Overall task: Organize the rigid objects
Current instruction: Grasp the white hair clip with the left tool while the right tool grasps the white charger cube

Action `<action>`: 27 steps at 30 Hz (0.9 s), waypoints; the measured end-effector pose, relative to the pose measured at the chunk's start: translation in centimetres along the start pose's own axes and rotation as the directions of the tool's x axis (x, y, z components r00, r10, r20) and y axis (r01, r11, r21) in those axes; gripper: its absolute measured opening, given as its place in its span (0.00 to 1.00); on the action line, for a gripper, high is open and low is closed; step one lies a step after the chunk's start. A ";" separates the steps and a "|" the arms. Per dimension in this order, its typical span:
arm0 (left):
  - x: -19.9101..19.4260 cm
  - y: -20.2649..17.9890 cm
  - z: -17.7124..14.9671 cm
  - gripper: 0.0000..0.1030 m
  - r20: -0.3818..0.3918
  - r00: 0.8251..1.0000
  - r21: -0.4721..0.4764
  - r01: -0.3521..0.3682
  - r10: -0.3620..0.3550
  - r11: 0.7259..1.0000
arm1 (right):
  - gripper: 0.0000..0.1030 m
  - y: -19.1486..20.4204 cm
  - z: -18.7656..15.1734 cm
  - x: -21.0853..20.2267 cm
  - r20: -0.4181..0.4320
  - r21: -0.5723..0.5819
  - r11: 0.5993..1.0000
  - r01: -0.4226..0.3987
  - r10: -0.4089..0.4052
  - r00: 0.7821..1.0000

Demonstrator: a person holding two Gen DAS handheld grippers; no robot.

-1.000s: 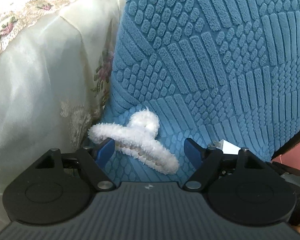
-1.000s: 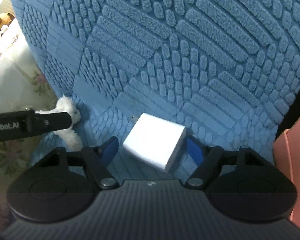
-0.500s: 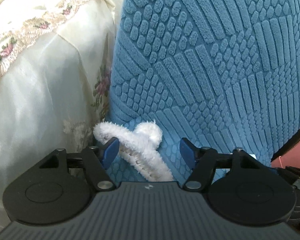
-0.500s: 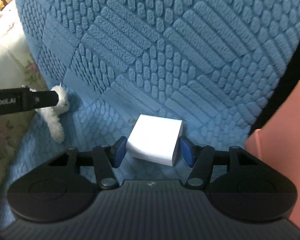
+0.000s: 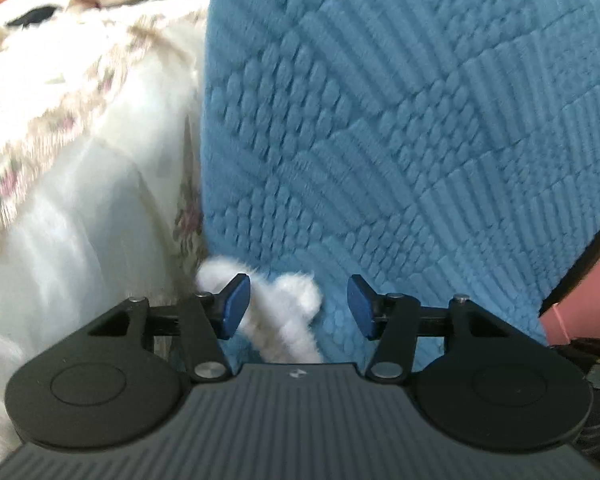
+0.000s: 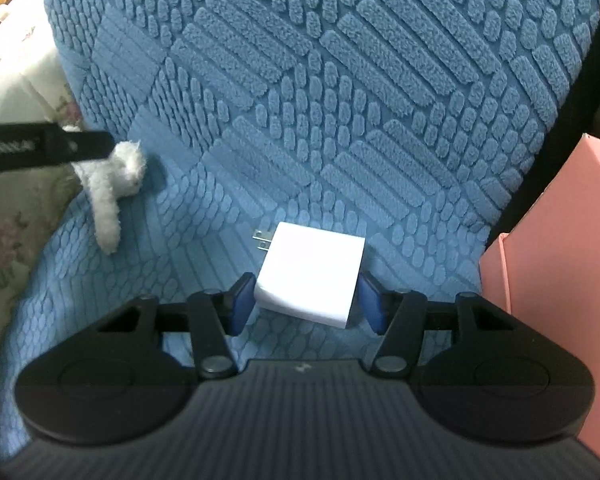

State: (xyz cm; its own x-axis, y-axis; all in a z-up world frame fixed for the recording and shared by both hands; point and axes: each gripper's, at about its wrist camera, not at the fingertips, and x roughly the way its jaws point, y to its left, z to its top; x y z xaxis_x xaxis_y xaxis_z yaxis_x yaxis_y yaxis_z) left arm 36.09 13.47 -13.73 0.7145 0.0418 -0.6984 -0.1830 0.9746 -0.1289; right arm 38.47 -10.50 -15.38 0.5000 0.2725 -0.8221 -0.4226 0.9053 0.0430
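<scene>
Both claws have narrowed and keep closing: the right claw point(image 6: 306, 306) now pinches the charger point(image 6: 310, 276), while the left claw point(image 5: 298, 307), not yet clamped, brackets the fluffy hair clip point(image 5: 288, 312), so both pickups look close.

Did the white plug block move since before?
Yes. The white plug block now sits between the right claw pads, and shows lifted toward the chair's blue cover.

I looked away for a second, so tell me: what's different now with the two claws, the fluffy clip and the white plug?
Both claws narrowed. The right gripper closed in on the white charger, whose prongs now show. The left gripper is closing around the fluffy hair clip; only its left pad touches, and the clip sits nearer the camera. The blue cushion and pink box stayed put.
</scene>
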 end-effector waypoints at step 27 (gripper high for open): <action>7.7 -0.3 -1.4 0.48 -0.178 0.966 0.137 -0.163 0.186 0.977 | 0.55 -0.6 -0.8 1.5 -0.028 0.022 1.000 -0.007 0.007 1.000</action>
State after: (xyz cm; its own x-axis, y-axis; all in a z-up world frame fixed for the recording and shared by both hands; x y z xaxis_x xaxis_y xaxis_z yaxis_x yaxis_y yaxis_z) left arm 40.66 13.15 -20.03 0.5365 0.1829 -0.8239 -0.2030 0.9755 0.0843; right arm 38.84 -10.94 -17.09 0.4758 0.2701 -0.8371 -0.4095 0.9103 0.0609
